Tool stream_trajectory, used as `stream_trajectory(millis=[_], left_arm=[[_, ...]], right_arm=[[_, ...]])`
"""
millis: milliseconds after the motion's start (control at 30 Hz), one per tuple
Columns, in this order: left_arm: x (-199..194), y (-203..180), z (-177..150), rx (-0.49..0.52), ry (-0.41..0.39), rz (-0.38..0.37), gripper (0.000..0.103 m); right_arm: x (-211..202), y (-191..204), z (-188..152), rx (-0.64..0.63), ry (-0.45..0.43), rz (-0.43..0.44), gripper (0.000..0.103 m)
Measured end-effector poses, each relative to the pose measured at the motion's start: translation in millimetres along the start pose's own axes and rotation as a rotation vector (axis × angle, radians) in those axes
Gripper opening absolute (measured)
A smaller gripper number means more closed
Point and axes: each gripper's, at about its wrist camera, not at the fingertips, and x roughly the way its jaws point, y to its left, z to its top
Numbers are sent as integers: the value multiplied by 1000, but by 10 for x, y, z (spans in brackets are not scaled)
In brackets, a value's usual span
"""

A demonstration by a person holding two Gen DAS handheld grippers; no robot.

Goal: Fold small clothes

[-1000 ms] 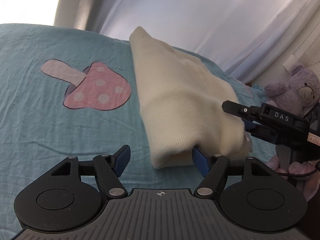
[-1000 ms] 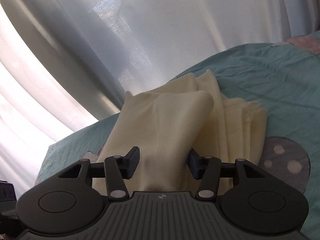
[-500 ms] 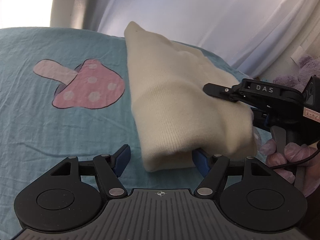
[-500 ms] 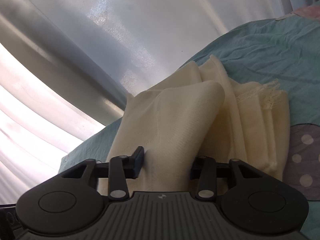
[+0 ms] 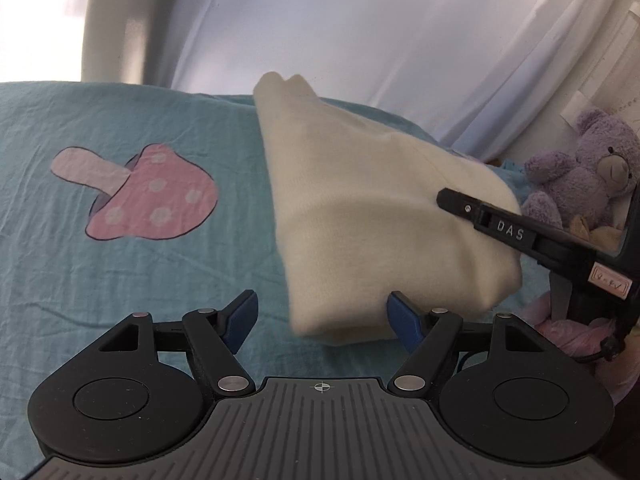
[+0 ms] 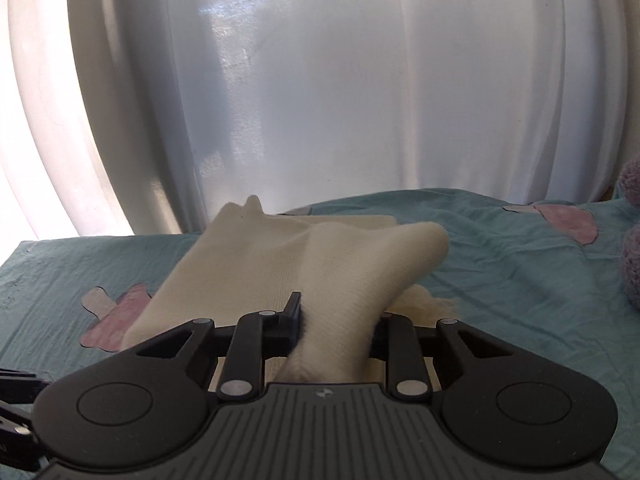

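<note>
Right fingers (image 6: 334, 322) are closing, pinching the cream garment (image 6: 320, 264); left fingers (image 5: 320, 316) are spread, one touching its edge.

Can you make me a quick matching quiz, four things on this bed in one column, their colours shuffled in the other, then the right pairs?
Things:
1. folded garment
2. bedsheet
3. mushroom print
4. teddy bear

Colours:
A. pink with white dots
B. purple
C. cream
D. teal

Pairs: 1-C, 2-D, 3-A, 4-B
</note>
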Motion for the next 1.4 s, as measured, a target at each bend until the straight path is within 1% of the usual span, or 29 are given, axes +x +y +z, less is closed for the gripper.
stream_trajectory(millis=[67,167,200,267,300,333,367,433,500,567,600,667,700,733,800,867,900,967,1033,1133,1233,1400], left_arm=[[12,17,-6,-12,9,-5,77],[59,42,-3,-24,21,-11,77],[76,53,-2,-31,26,-14,77],[107,90,-12,-57,43,-8,77],[101,100,-14,-63,44,-10,77],[84,105,-15,-63,42,-13,77],[63,105,-7,-59,36,-14,77],[23,107,29,-50,17,-11,77],[0,97,90,-58,6,0,77],[-12,88,156,-79,-6,1,77],[-21,80,191,-92,-18,-1,77],[-33,46,260,-103,-43,15,77],[-34,30,284,-105,-53,24,77],[-25,13,318,-109,-63,27,77],[25,-10,388,-113,-76,26,79],[129,-28,441,-108,-74,45,80],[191,-48,452,-97,-74,72,80],[310,-91,444,-59,-55,102,79],[395,-97,423,-49,-35,96,79],[493,-58,378,-67,-3,66,81],[584,-9,343,-90,20,51,85],[595,-23,345,-68,16,52,86]], right_arm=[[24,-3,-80,-54,-2,-48,22],[101,-47,-128,-69,14,-60,22],[153,-65,-143,-71,26,-60,24],[152,-157,-145,-19,32,-48,28],[126,-199,-129,12,44,-37,35],[77,-234,-117,45,51,-33,39],[-11,-258,-115,68,51,-30,41],[-204,-271,-106,76,16,-46,42],[-390,-248,-83,79,-32,-52,42],[-488,-202,-36,77,-68,-25,42],[-489,-164,-10,69,-71,-10,41],[-434,-56,36,35,-46,20,37],[-393,2,34,18,-32,38,31],[-341,59,25,-1,-17,46,28],[-224,166,-20,-40,7,35,28],[-87,190,-74,-32,39,30,28],[-30,186,-98,-26,57,16,27],[30,183,-157,-53,54,-3,26],[45,233,-166,-113,56,-22,26],[82,285,-179,-172,59,-38,26],[95,268,-210,-174,44,-37,26],[103,235,-247,-170,26,-27,26]])
